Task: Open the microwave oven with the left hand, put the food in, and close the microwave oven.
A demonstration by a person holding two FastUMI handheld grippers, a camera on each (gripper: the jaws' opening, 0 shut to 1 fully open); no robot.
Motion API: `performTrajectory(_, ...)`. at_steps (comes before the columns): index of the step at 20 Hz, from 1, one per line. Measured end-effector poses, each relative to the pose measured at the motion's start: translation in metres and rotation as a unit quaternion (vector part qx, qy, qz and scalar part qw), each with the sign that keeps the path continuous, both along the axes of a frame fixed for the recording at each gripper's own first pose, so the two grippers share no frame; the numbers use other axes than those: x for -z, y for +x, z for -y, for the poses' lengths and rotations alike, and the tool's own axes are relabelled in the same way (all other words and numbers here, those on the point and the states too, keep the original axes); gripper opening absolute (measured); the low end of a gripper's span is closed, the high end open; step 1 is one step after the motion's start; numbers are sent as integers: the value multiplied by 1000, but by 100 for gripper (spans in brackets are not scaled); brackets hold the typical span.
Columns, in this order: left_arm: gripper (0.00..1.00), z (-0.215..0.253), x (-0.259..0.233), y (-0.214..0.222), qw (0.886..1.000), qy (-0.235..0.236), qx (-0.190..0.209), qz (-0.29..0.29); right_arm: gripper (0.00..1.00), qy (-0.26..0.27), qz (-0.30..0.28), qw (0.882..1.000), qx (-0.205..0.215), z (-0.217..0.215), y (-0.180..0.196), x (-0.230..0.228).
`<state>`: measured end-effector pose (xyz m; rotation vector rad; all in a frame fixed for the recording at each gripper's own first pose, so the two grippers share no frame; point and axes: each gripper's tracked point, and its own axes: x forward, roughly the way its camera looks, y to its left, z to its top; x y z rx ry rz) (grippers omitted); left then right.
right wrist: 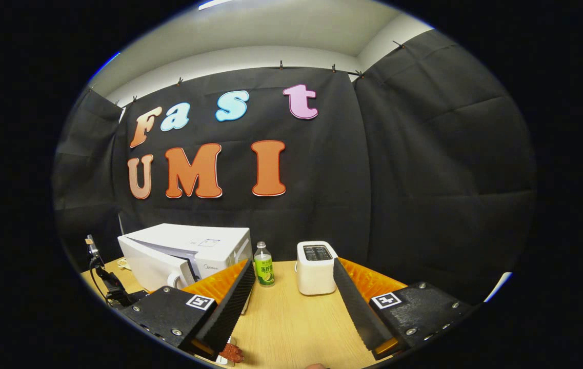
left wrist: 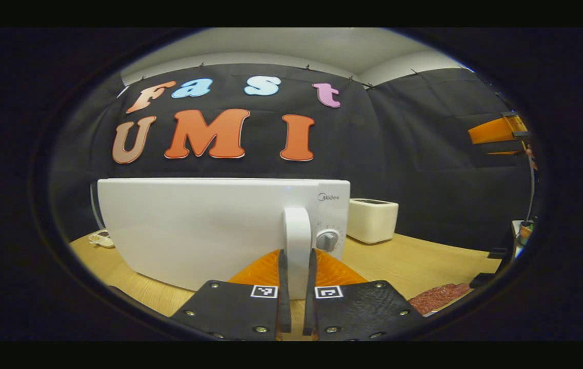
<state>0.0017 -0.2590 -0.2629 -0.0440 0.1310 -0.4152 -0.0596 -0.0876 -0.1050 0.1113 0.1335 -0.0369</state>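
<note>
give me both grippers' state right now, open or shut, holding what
Left gripper: shut on the microwave door handle.
Right gripper: open, holding nothing, above the table.

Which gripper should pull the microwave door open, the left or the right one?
The left. The left gripper already has its fingers on either side of the microwave's door handle. The right gripper hangs open above the table, away from the door, which looks slightly ajar.

Both the left gripper [left wrist: 297,287] and the right gripper [right wrist: 291,307] are showing flat black plates studded with silver screws, each plate wearing a small square black-and-white marker, with ribbed inner faces lining the fingers.
</note>
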Motion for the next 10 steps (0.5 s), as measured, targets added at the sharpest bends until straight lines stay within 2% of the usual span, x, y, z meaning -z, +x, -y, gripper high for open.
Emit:
performTrajectory(2, 11, -10, -2, -18, 1000, -4, 20, -6, 95, -4, 1, 1000, -3, -6, 0, 0)
performTrajectory(3, 17, -15, -4, -27, 999, -5, 30, -8, 95, -5, 2, 1000, -5, -9, 0, 0)
performTrajectory(5, 5, -26, -7, -46, 999, -4, 48, -12, 95, -3, 5, 1000, -10, -17, -1, -2)
performTrajectory(10, 5, -57, -11, -86, 997, 0, 71, -19, 95, 5, 7, 1000, -24, -38, -3, -1)
